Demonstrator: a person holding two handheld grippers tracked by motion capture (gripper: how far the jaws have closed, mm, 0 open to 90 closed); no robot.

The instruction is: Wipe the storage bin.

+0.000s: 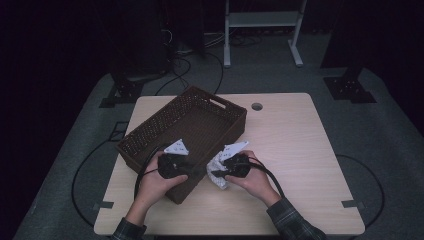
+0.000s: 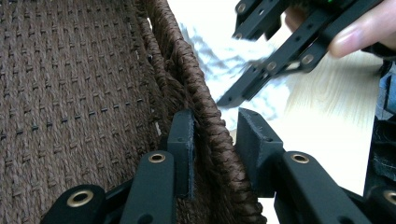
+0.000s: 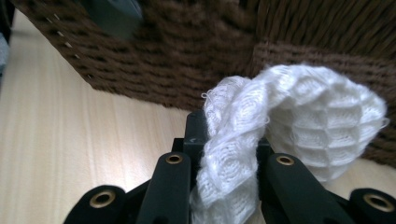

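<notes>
The left tongs (image 2: 212, 140) grip the near right rim of the brown woven basket (image 1: 150, 132), one jaw inside the wall and one outside. The right tongs (image 3: 229, 140) are clamped on a white waffle cloth (image 3: 299, 112), which bulges up between the jaws just beside the basket's outer wall, above the wooden counter (image 1: 300, 150), near its front middle.

In the high view, the hands cover most of both grippers, so their jaws cannot be made out there. The cloth (image 1: 218, 169) is partly hidden behind the right gripper (image 1: 216, 174). In the left gripper view that cloth (image 2: 224, 60) is a blur, and the basket (image 2: 70, 93) runs off the frame's left and top edges.
</notes>
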